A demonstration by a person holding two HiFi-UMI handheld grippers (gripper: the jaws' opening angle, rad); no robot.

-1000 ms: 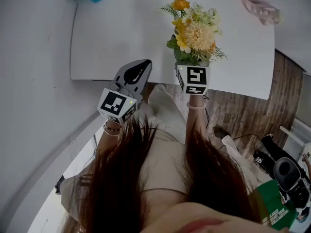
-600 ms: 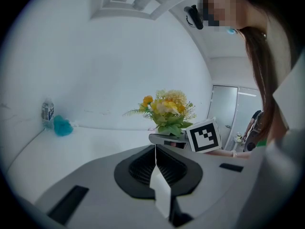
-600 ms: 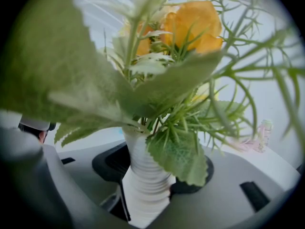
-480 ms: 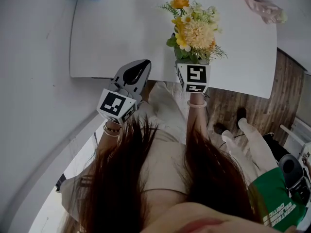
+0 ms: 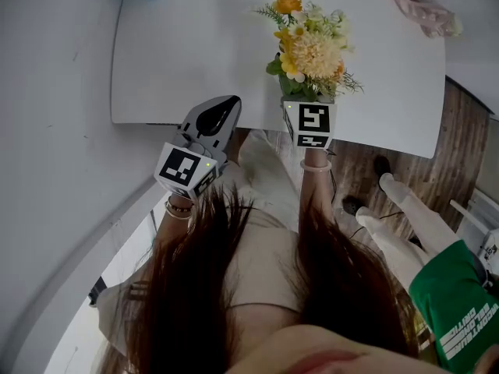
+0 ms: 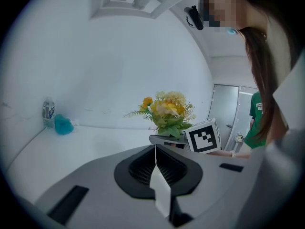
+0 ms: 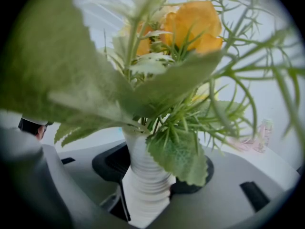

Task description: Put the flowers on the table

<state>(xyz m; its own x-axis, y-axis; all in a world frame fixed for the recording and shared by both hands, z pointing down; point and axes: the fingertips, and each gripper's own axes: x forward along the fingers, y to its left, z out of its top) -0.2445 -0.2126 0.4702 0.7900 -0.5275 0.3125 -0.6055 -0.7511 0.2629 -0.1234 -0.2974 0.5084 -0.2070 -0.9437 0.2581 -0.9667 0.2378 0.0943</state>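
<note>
A white table (image 5: 179, 68) fills a white-walled corner. Our right gripper (image 7: 147, 194) is clamped on the ribbed neck of the white vase (image 7: 143, 171). It holds the flowers (image 5: 310, 49) upright over the table's near edge, at one o'clock in the head view. We judge the bunch, yellow and orange blooms among green leaves, light but top-heavy, and the stiff neck the best hold. Our left gripper (image 5: 212, 119), at eleven o'clock, has its jaws together on nothing.

No text is legible; the white print on the green sleeve (image 5: 460, 318) is too blurred.

Table top (image 5: 195, 61) open ahead; bottle (image 6: 48, 111) and pink thing (image 5: 421, 10) sit only at far corners
</note>
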